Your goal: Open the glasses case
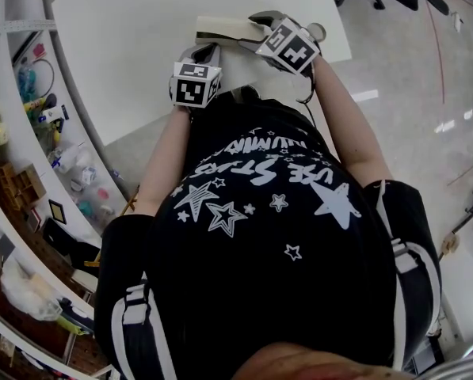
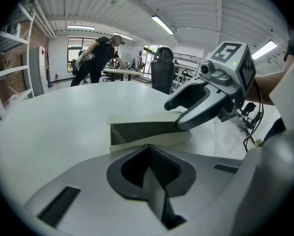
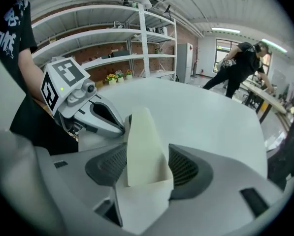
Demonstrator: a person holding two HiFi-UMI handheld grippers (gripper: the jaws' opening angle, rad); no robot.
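Note:
A cream glasses case [image 1: 220, 28] lies near the front edge of the white table [image 1: 133, 46], between my two grippers. In the left gripper view the glasses case [image 2: 146, 132] gapes open, its lid lifted off the base like a wedge. My right gripper [image 3: 144, 167] is shut on the lid's free end, and in the left gripper view the right gripper [image 2: 180, 124] pinches that lid from the right. My left gripper [image 2: 147, 150] has its jaws shut at the base's near edge. Seen from above, the left gripper [image 1: 211, 53] and the right gripper [image 1: 250, 32] meet at the case.
Shelves [image 1: 38, 125] with small items run along the left of the table. A person [image 2: 95, 58] bends over another table far behind, beside a black chair [image 2: 161, 75]. The table edge lies close to my body.

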